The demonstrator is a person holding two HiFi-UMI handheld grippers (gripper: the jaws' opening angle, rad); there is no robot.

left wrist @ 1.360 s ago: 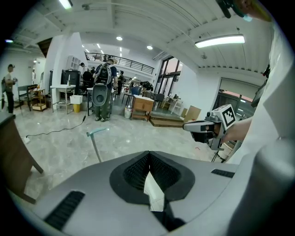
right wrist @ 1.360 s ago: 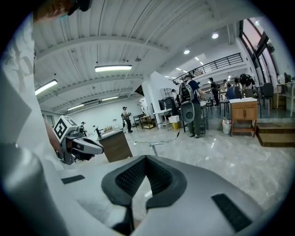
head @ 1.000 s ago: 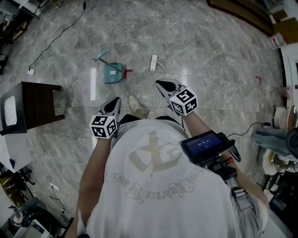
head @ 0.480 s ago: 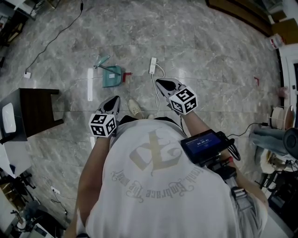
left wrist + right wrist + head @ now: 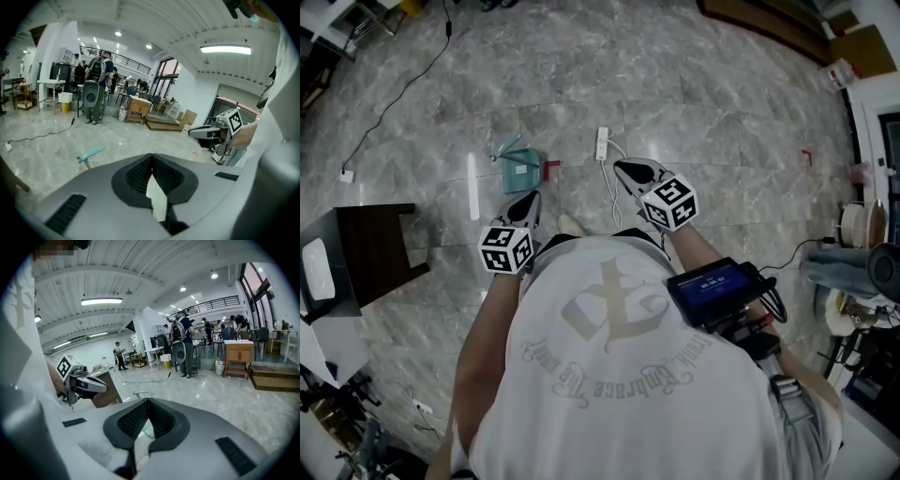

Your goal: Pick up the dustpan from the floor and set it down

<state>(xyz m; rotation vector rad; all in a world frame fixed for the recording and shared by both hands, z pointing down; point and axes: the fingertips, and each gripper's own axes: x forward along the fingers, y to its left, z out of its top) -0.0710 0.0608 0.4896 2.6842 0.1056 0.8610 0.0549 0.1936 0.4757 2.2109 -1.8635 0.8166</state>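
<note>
"How were the grippers set?"

"The left gripper (image 5: 529, 198) had its jaws pressed together at the tips, with nothing between them. It hung in the air on the near side of the dustpan (image 5: 521, 173), pointing toward it but not touching it."

"And the other one?"

"The right gripper (image 5: 622, 167) was closed too, and empty. It was off to the right of the dustpan, well apart from it."

"Where was the dustpan?"

"On the floor (image 5: 712, 122). It was teal, with its handle (image 5: 504, 147) rising at a tilt on the far side. A small red piece (image 5: 551, 167) lay just to its right; I couldn't tell what it was."

"Anything else around it?"

"A white power strip (image 5: 602, 142) lay right of the dustpan, near the right gripper's tip, and its cable (image 5: 615, 192) trailed back toward the person. A dark table (image 5: 370, 248) stood left of the dustpan, well apart. A shoe (image 5: 571, 223) showed on the dustpan's near side, beside the left gripper."
</note>
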